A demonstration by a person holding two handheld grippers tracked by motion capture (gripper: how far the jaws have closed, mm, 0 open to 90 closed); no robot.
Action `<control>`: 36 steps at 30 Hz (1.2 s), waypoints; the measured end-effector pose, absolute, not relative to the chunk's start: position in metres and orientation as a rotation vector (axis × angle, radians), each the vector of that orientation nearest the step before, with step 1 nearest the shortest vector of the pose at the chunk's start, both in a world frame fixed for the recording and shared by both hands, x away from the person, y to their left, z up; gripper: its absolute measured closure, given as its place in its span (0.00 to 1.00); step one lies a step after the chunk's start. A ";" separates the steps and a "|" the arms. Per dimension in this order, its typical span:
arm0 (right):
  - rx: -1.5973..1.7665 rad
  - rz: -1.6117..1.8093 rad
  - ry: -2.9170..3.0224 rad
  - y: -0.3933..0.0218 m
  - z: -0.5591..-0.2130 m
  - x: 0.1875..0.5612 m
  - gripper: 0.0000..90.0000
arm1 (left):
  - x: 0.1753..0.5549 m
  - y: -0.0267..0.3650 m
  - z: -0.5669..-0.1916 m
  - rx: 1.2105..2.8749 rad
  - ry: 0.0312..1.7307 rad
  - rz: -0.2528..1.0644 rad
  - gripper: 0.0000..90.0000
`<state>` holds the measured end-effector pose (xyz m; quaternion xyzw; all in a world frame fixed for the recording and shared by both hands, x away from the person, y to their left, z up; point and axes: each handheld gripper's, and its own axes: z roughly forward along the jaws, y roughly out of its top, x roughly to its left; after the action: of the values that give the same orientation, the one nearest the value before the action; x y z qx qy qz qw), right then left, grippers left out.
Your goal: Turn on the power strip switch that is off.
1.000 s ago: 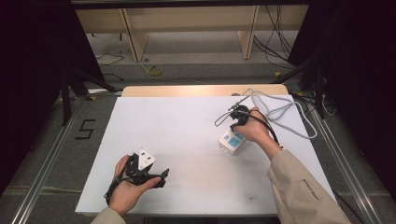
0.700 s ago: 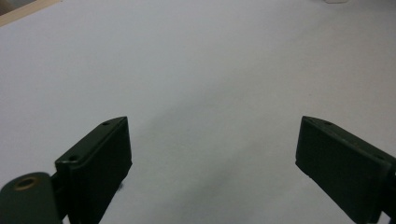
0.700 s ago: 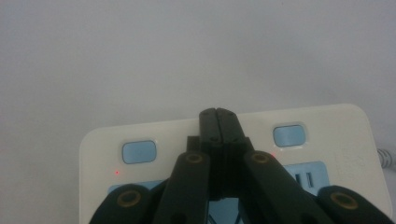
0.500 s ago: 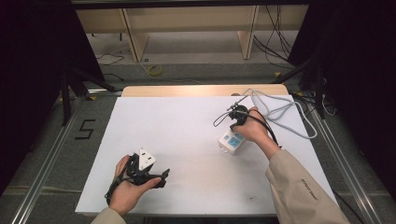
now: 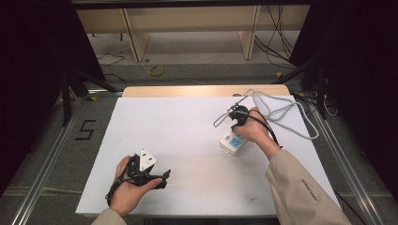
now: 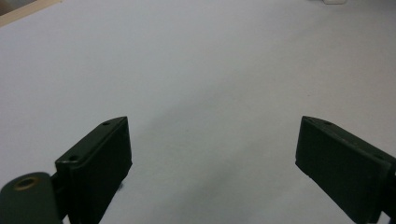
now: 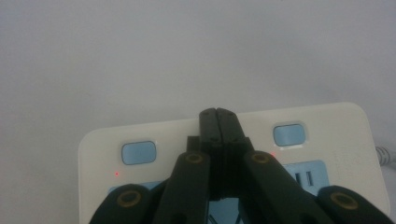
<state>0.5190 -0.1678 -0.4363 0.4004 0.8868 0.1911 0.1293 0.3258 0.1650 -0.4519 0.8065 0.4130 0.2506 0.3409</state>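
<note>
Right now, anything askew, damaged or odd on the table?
Nothing damaged or spilled. The white power strip with pale blue buttons lies at an angle to the white table's edges, and its grey cable loops loosely over the far right corner.

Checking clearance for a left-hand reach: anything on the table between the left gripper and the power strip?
Nothing visible. The left gripper, jaws open, faces bare white table all the way to the power strip, where the right gripper sits closed over it.

white table (image 5: pixel 187 140), tan wood strip along far edge; power strip (image 7: pixel 327 126) cream-white, pale blue buttons (image 7: pixel 138 152), tiny red lights; both grippers black w/ brass rivets; grey cable (image 5: pixel 281 112); beige sleeve (image 5: pixel 300 187)
</note>
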 end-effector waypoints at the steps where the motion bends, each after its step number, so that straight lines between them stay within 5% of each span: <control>1: 1.166 0.554 2.577 -0.168 -0.436 0.519 1.00 | 0.326 0.165 -0.452 2.098 1.075 0.651 0.11; 36: 1.152 0.576 2.581 -0.165 -0.438 0.519 1.00 | 0.326 0.165 -0.452 2.100 1.074 0.652 0.11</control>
<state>0.5188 -0.1654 -0.4382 0.3961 0.8874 0.1980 0.1279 0.3261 0.1652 -0.4522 0.8068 0.4127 0.2504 0.3406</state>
